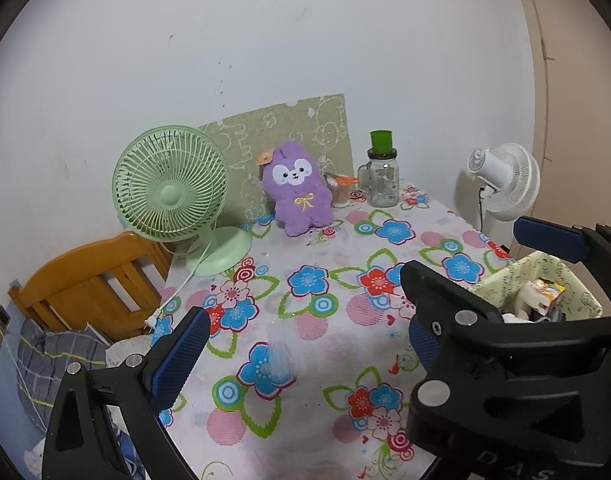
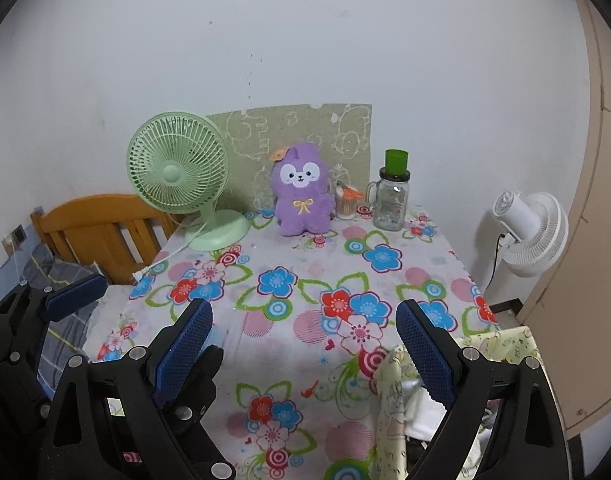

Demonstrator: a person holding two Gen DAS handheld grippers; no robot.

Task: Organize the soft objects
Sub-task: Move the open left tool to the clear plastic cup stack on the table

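Note:
A purple plush toy point(image 1: 298, 189) sits upright at the far side of the table with the floral cloth point(image 1: 305, 320), against a green patterned board; it also shows in the right wrist view point(image 2: 301, 197). My left gripper point(image 1: 301, 344) is open and empty above the near part of the table. My right gripper point(image 2: 305, 340) is open and empty beside it; it also shows in the left wrist view point(image 1: 477, 264). A pale green fabric bin point(image 1: 541, 292) with items inside stands at the table's right edge, below my right gripper point(image 2: 393, 400).
A green desk fan point(image 1: 173, 196) stands at the table's far left, its cord running off the edge. A glass jar with a green cup on top point(image 1: 382, 176) and a small cup point(image 1: 341, 192) stand beside the plush. A white fan point(image 1: 505, 180) is right; a wooden chair point(image 1: 89, 280) left.

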